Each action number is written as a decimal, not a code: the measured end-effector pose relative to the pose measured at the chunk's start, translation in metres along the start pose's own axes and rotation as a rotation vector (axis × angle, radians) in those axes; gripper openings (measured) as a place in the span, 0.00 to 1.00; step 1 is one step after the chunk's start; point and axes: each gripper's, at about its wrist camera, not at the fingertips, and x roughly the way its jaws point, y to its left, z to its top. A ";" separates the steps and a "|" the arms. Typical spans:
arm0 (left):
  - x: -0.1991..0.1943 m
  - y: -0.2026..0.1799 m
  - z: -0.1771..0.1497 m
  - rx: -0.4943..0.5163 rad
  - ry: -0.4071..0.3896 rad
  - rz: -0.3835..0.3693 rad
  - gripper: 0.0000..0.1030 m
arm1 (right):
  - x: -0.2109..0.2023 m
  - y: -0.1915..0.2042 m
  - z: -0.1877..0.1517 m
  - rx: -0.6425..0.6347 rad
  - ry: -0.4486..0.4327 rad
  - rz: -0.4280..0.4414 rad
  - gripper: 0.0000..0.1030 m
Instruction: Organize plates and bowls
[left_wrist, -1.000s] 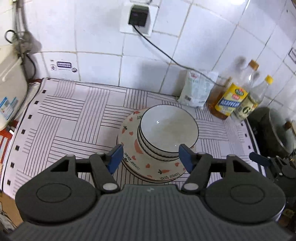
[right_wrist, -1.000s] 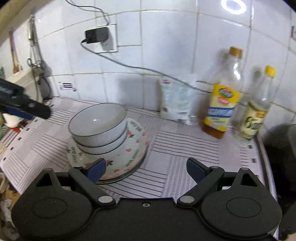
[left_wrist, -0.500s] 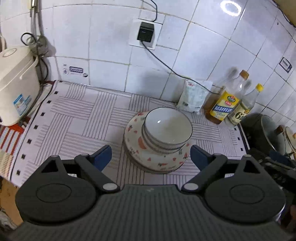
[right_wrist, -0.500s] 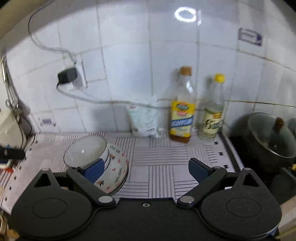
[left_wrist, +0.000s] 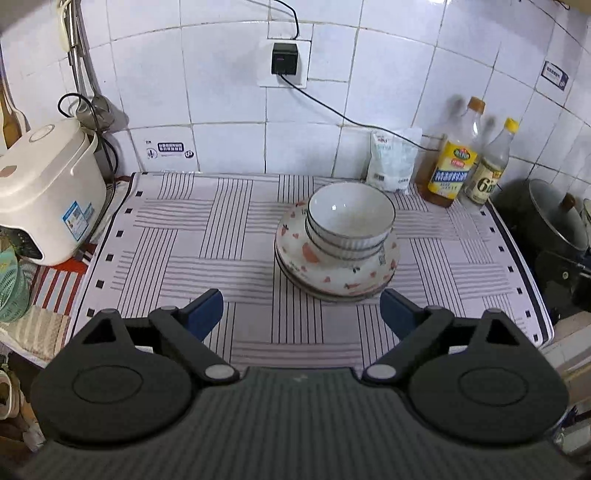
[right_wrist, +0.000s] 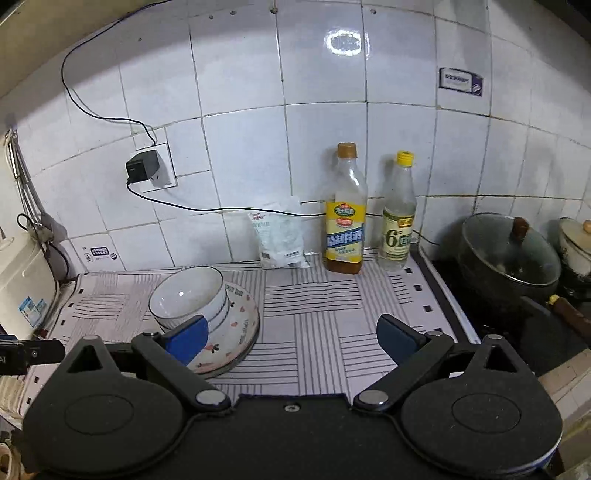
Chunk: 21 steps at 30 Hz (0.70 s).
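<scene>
White rice cooker at left, salt bag, two bottles, lidded pot at right.

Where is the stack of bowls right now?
The bowls sit nested on the patterned plates, right of centre on the striped mat, before the white bag.

Glossy glazed ceramic bowls sit on glossy plates at centre frame. The striped cloth over the tabletop looks matt and smooth. The wall tiles shine. At right, the bottles look like clear plastic, and the dark pot has a glass lid.
</scene>
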 end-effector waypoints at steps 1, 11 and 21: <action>-0.001 -0.001 -0.003 0.001 0.003 -0.003 0.90 | -0.003 0.000 -0.002 -0.006 0.000 -0.003 0.97; -0.015 -0.008 -0.023 0.043 -0.016 0.004 0.90 | -0.017 0.002 -0.014 -0.041 0.006 -0.007 0.97; -0.016 -0.003 -0.033 0.039 -0.058 0.054 0.90 | -0.026 0.023 -0.031 -0.101 -0.013 -0.010 0.97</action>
